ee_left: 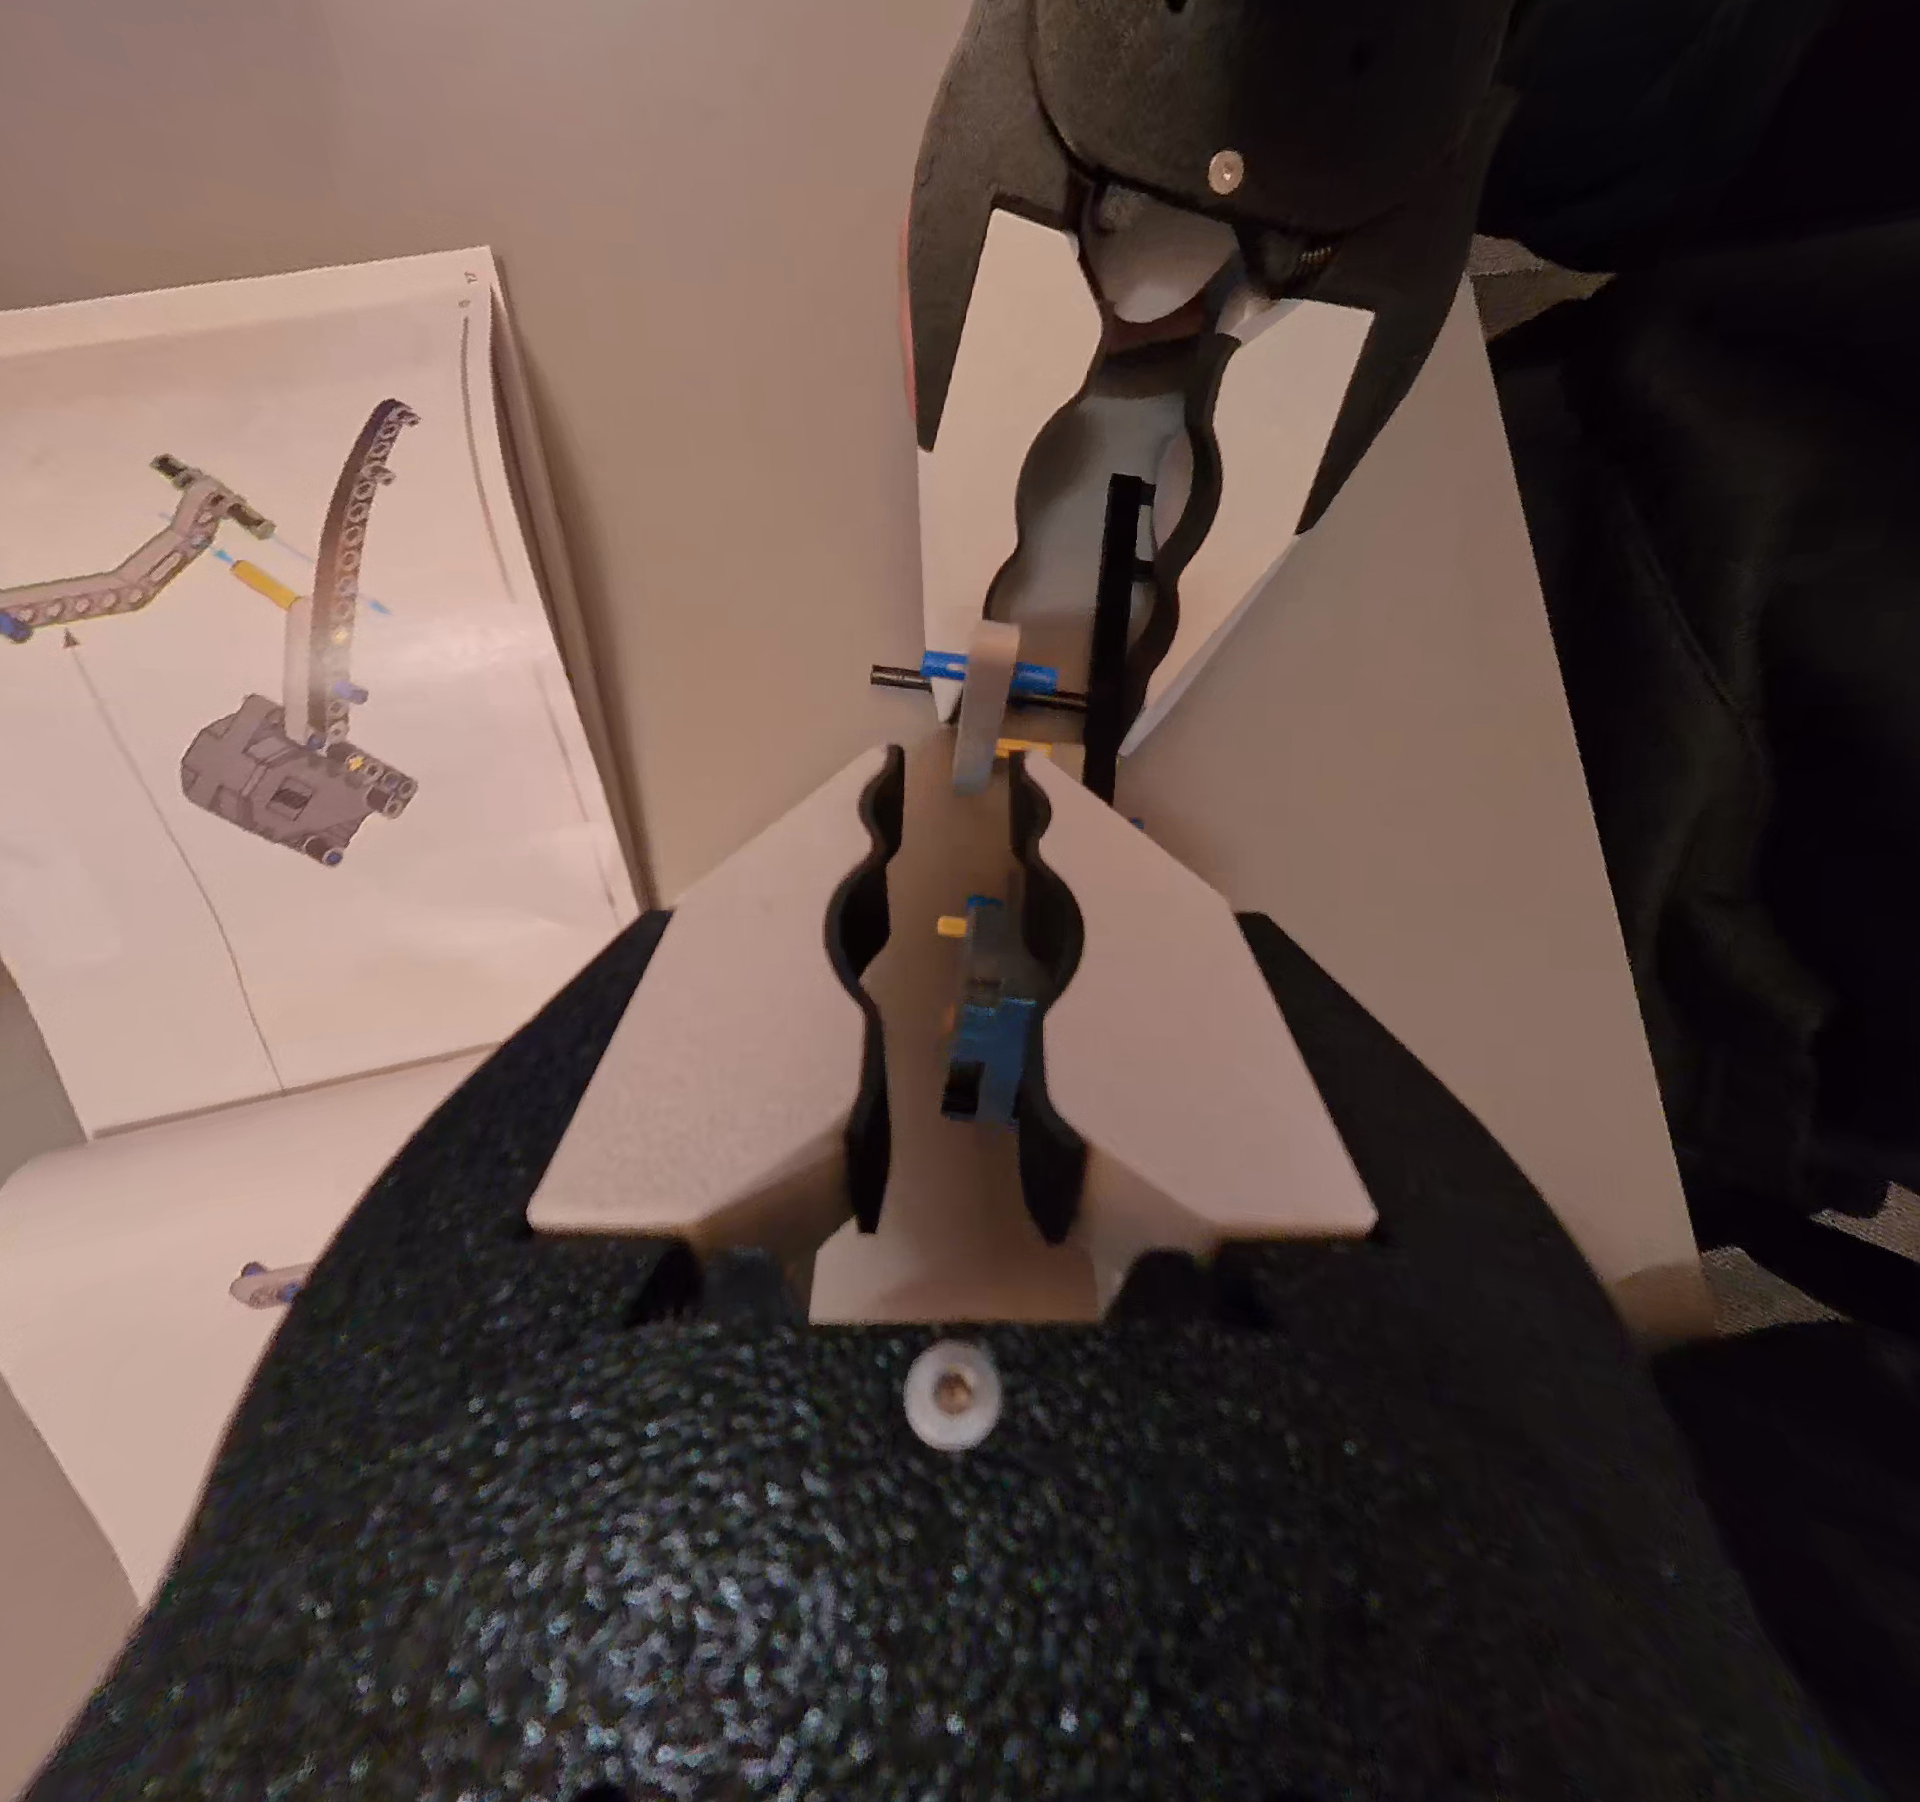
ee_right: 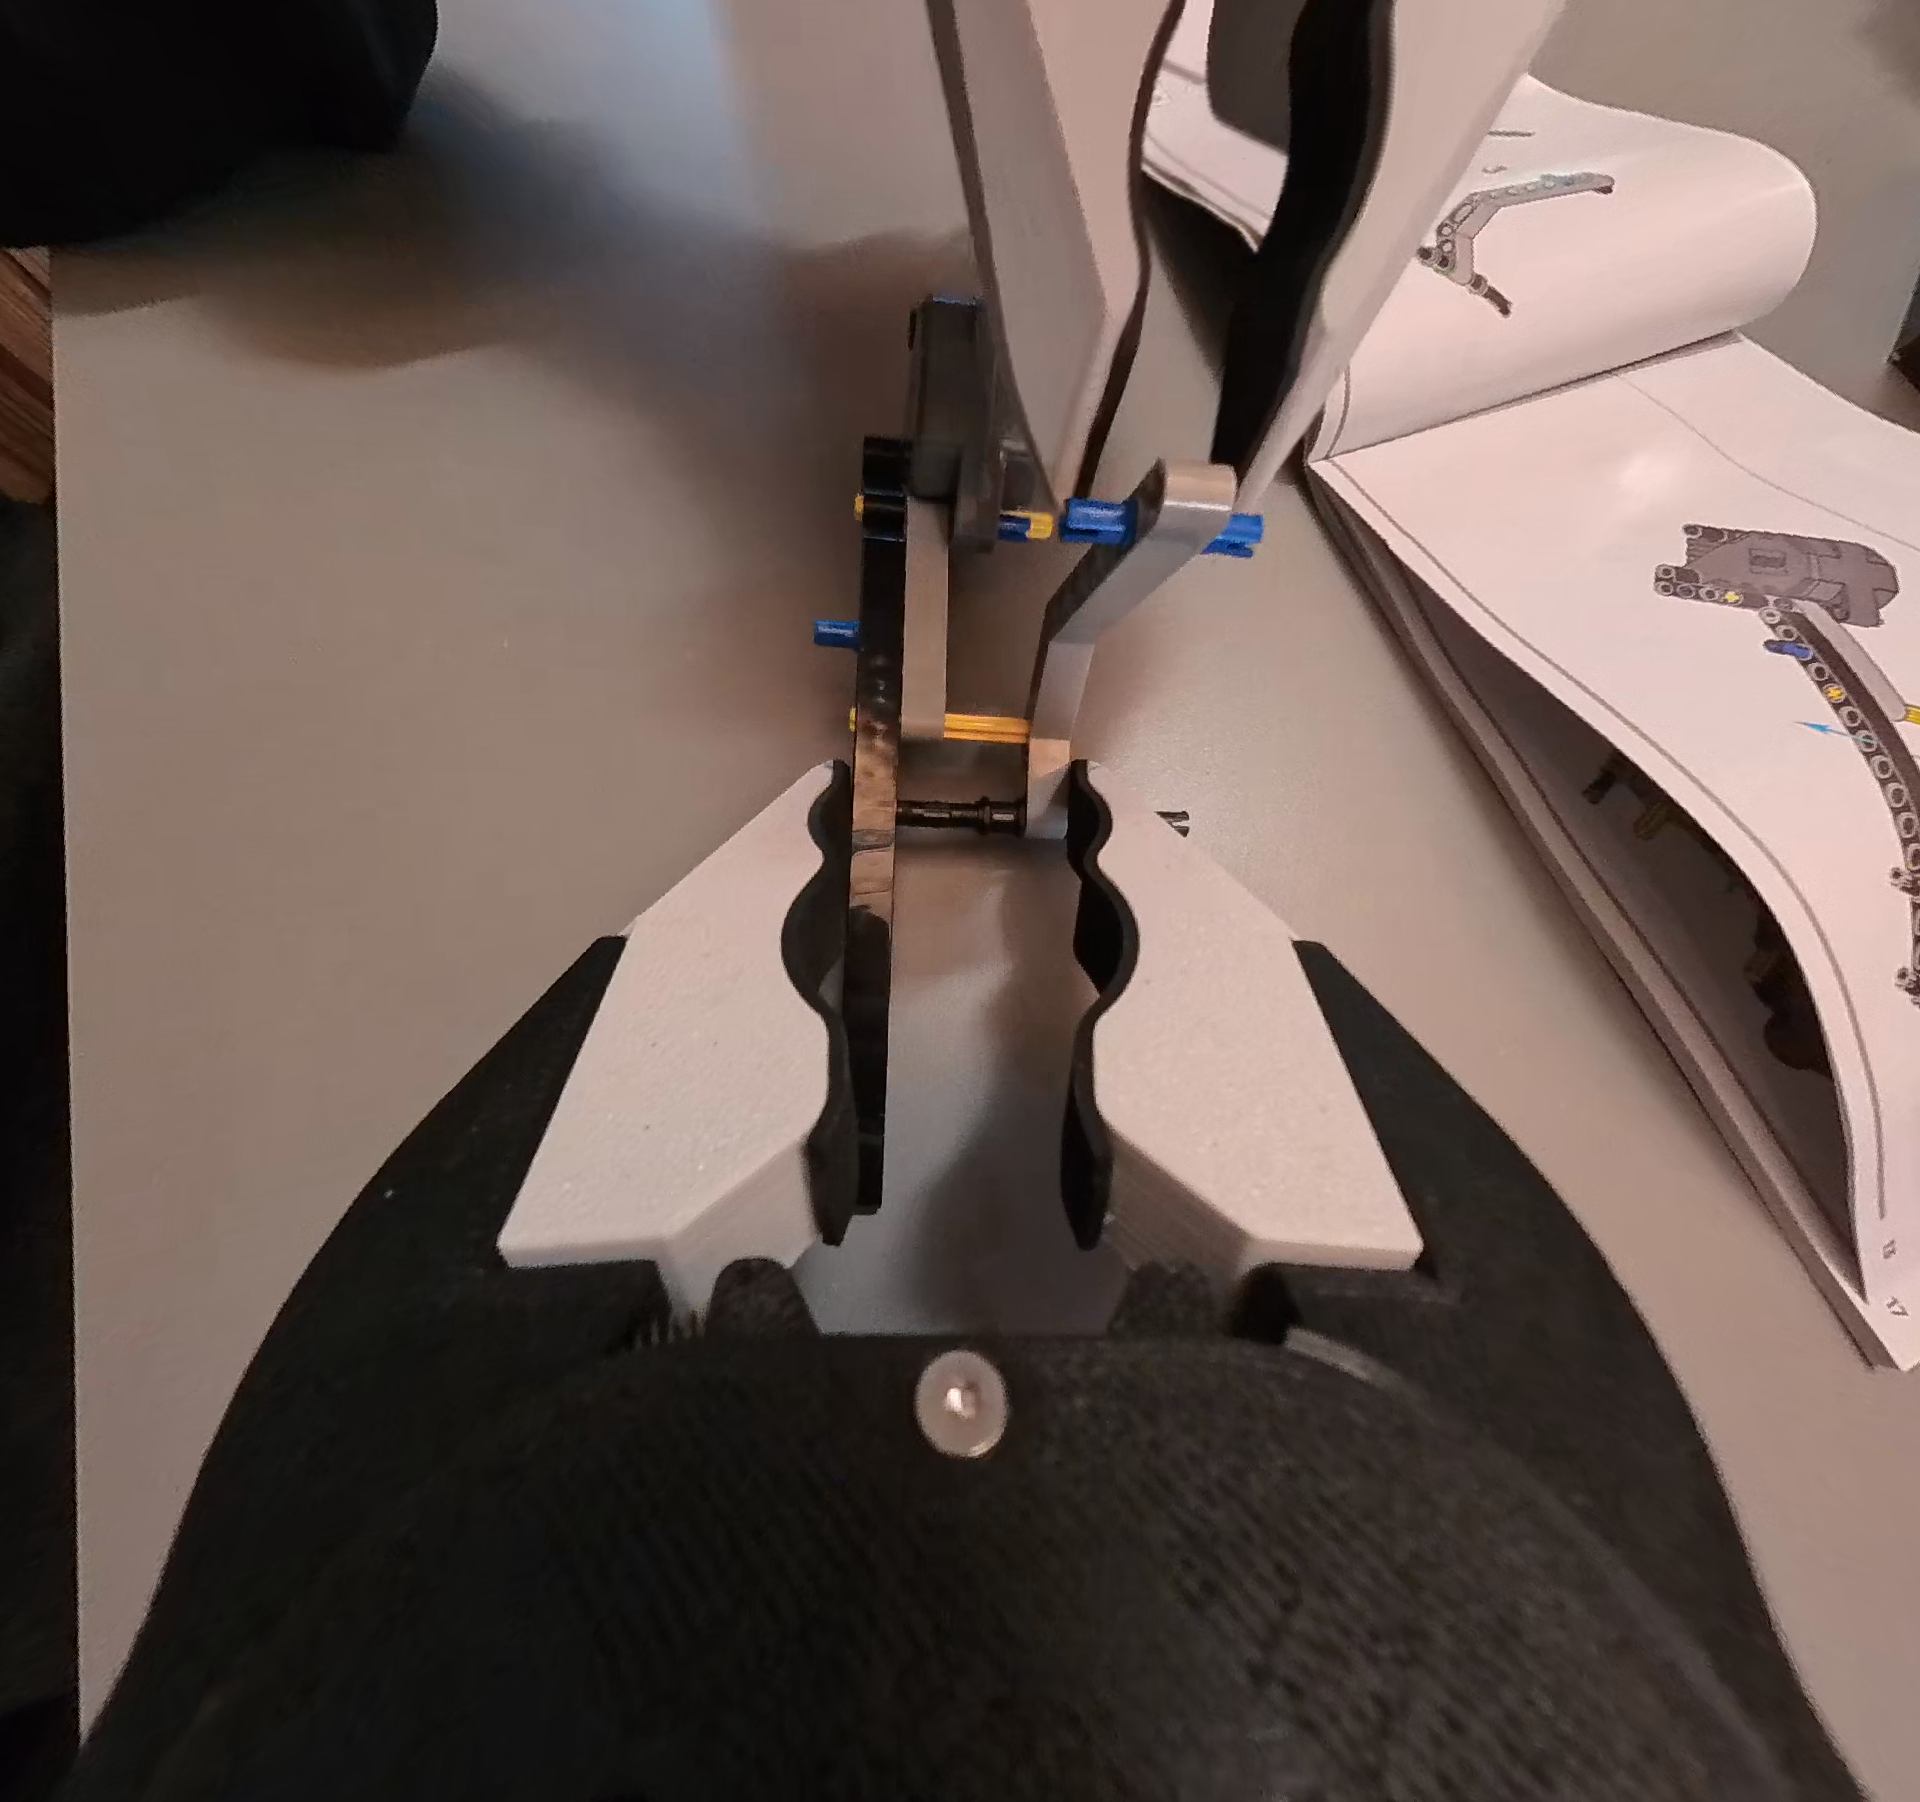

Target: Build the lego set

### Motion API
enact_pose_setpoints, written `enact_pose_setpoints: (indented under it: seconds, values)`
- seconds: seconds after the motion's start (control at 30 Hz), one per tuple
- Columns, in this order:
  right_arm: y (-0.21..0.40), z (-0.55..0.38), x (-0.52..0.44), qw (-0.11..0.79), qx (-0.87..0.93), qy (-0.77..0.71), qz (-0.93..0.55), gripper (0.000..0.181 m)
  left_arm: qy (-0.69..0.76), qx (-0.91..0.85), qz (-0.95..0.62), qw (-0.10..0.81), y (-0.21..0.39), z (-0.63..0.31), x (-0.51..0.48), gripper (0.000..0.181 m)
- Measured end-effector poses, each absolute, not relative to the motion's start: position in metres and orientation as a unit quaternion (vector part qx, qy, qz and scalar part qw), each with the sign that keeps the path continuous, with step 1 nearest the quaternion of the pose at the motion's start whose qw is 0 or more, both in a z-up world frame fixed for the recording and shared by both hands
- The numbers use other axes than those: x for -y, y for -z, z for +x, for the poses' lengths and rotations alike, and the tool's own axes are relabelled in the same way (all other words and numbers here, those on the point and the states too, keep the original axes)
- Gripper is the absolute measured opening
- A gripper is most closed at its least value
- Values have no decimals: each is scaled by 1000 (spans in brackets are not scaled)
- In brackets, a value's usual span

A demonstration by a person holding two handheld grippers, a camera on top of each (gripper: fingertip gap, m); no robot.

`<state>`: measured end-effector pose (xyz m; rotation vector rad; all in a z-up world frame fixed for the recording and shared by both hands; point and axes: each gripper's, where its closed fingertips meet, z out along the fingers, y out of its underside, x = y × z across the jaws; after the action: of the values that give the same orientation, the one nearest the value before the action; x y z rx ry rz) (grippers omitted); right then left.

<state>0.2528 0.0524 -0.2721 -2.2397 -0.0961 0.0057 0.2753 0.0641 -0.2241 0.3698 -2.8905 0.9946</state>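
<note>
My right gripper (ee_right: 961, 776) is shut on a lego assembly. Its black curved beam (ee_right: 871, 921) lies against one pad and its grey bent beam (ee_right: 1174, 547) touches the other. A yellow axle (ee_right: 982, 722) and a black pin join the two beams, and a dark grey block (ee_right: 951, 402) sits at the far end. My left gripper (ee_left: 961, 765) comes from the opposite side. Its jaws are slightly apart around the end of the grey beam (ee_left: 985, 713), which carries blue pins. The right gripper (ee_left: 1044, 703) faces it, holding the black beam (ee_left: 1120, 609).
An open instruction booklet (ee_left: 260, 713) lies on the pale table (ee_right: 416, 609), and it also shows in the right wrist view (ee_right: 1558, 609). A small loose grey piece with a blue pin (ee_left: 265, 1285) lies near it. A person's dark clothing (ee_left: 1714, 609) is at the table edge. Across from one pair of fingers to the other is roughly 6 centimetres.
</note>
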Motion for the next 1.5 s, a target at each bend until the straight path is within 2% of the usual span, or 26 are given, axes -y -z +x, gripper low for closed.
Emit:
enact_pose_setpoints:
  seconds: [0.37, 0.57, 0.9, 1.5]
  values:
    - [272, 253, -52, 434, 36, -12, -900, 39, -321, 938, 128, 19, 217, 275, -76, 16]
    - [272, 253, -52, 434, 35, -13, -900, 39, -331, 935, 128, 14, 210, 273, -80, 42]
    - [272, 253, -52, 434, 35, -12, -900, 39, -277, 956, 95, 34, 236, 260, -72, 62]
    - [272, 253, -52, 434, 35, -10, -900, 39, -317, 941, 118, 24, 223, 270, -76, 59]
